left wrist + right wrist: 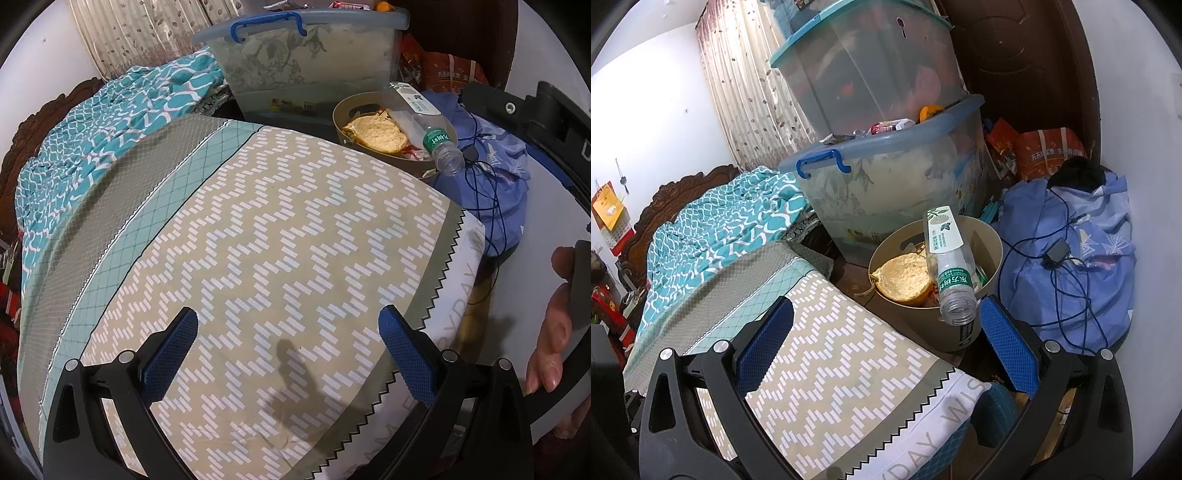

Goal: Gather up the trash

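Trash filled one round beige bin (pixel 991 240) beside the bed: one empty plastic bottle (pixel 951 273) lay tilted over its rim, neck outward, next to one hollowed yellow fruit rind (pixel 903 277). Two stacked clear storage boxes (pixel 905 177) stood behind it. Both grippers, left (pixel 288 354) and right (pixel 886 339), hung spread wide above the zigzag-patterned bedsheet (pixel 277 240), gripping nothing.

Both black grippers (pixel 288 354) (pixel 886 343) carry blue textured pads (pixel 168 356) and silver screws.
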A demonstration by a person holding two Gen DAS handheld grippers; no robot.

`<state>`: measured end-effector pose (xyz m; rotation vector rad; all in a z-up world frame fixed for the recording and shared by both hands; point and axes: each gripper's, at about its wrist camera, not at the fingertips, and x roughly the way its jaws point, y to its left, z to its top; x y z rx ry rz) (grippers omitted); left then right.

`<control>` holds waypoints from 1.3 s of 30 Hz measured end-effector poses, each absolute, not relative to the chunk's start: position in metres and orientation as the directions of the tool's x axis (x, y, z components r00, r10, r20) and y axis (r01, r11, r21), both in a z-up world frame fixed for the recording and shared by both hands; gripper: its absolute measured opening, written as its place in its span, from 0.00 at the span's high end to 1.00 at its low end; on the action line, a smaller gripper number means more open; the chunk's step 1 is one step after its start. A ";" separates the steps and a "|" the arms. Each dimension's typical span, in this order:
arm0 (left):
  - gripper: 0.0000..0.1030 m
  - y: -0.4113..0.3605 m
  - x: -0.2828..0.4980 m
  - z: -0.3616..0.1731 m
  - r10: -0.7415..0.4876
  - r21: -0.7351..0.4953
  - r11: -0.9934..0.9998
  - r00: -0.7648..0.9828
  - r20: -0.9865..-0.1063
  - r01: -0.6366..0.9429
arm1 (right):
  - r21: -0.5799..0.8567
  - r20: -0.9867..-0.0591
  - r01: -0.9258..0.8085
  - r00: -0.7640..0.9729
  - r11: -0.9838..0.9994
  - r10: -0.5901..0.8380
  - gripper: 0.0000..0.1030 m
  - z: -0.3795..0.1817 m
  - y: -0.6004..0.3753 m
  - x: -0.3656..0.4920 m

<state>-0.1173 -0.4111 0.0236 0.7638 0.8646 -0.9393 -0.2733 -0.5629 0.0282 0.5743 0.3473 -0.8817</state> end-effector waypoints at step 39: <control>0.08 -0.391 -0.109 0.042 -0.403 0.178 0.441 0.371 -0.837 0.880 | 0.324 -0.498 0.793 0.607 0.516 -0.620 0.03 0.037 -0.552 -0.265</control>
